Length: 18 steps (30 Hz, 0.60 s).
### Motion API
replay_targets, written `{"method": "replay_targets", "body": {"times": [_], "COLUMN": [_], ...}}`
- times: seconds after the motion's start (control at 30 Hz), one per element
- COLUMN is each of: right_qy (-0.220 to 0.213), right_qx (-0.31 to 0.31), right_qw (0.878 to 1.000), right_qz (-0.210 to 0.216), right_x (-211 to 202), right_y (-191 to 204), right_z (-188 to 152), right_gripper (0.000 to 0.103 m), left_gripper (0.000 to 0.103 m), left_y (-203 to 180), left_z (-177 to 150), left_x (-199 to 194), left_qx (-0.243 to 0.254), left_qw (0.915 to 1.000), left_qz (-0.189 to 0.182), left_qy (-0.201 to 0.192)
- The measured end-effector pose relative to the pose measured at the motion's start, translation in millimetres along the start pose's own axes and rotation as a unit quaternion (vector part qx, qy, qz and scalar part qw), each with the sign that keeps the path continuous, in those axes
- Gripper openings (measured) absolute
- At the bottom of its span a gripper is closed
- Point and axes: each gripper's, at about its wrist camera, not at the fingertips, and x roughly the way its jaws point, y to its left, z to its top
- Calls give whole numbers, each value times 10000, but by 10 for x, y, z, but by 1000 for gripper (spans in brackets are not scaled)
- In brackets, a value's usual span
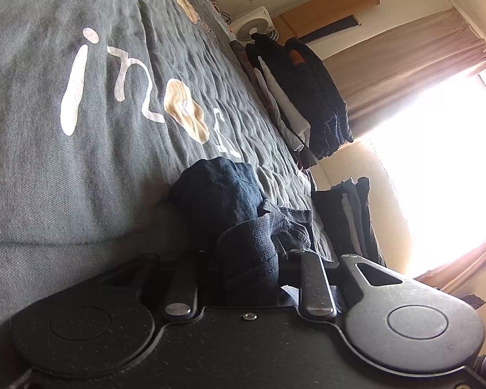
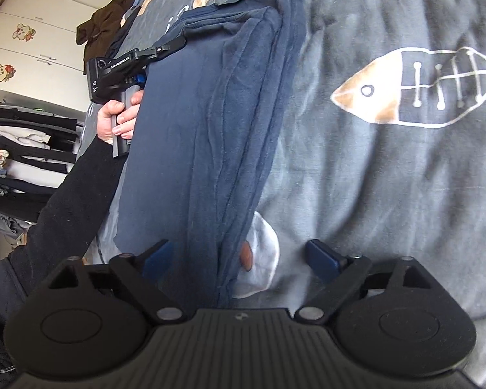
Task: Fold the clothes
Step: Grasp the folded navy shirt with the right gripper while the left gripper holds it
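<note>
We have open bedspread (image 2: 388,178) to the right of the folded navy shirt (image 2: 204,136), free for a gripper to pass. On the shirt's left edge the left gripper (image 2: 165,47) and the hand (image 2: 113,120) holding it block the way. Clothes stacks (image 1: 311,97) crowd the bed's far edge.

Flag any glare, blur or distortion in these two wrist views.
Left wrist: window blown out white, dark garment in the left gripper underexposed, fisheye-tilted. Right wrist: even light, navy garment sharp, bedspread soft toward the edges.
</note>
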Motion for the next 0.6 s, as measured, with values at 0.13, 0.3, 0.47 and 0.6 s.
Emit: {"method": "replay_targets", "body": {"times": [0.13,0.3,0.47,0.6], "right_qy": [61,420,341,233], "right_qx": [-145,-301,-200,-414], "right_qw": [9998,9973,9988,9988], "right_qz": [77,525,281,-127], "right_x": [90,263,152,-54], "right_y": [120,249,254,216], "right_z": [40,28,54,-4], "right_gripper": [103,103,102,102], "left_gripper": [24,24,24,24], "left_y": [7,6,1,2], "left_z": [-1,-2,-3,-4], "left_x": [-1,-4,-7,-9], "left_qx": [-1,9,23,31], "left_qw": [10000,10000,10000,10000], "left_qz": [-13,-12,-9,-16], "left_qy": [-9,-14,-24,-28]}}
